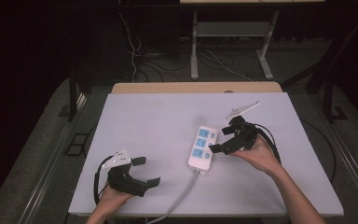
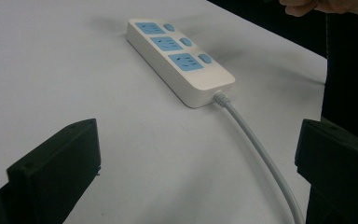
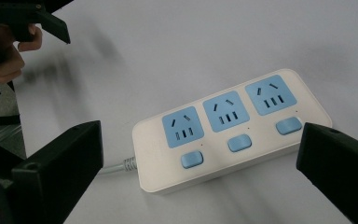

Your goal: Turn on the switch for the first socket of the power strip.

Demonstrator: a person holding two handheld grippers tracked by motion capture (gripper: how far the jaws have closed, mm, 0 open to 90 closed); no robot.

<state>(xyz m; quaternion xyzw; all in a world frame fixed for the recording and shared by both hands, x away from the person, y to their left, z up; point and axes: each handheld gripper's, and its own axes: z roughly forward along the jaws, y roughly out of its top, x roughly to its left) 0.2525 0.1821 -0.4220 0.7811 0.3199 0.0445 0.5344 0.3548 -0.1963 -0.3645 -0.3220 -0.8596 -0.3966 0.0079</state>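
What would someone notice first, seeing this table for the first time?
A white power strip with three blue sockets lies right of the middle of the white table, its grey cord running off the near edge. The right gripper hangs open just beside the strip, jaws pointed at it. The left gripper sits open near the front left corner, holding nothing.

A white power strip [image 1: 202, 147] lies flat on the white bench [image 1: 158, 126] — three blue sockets in a row, each with a blue switch beside it. Its grey cable [image 1: 182, 198] runs off the near edge. Behind the bench, loose wires [image 1: 135, 51] lie on the floor.
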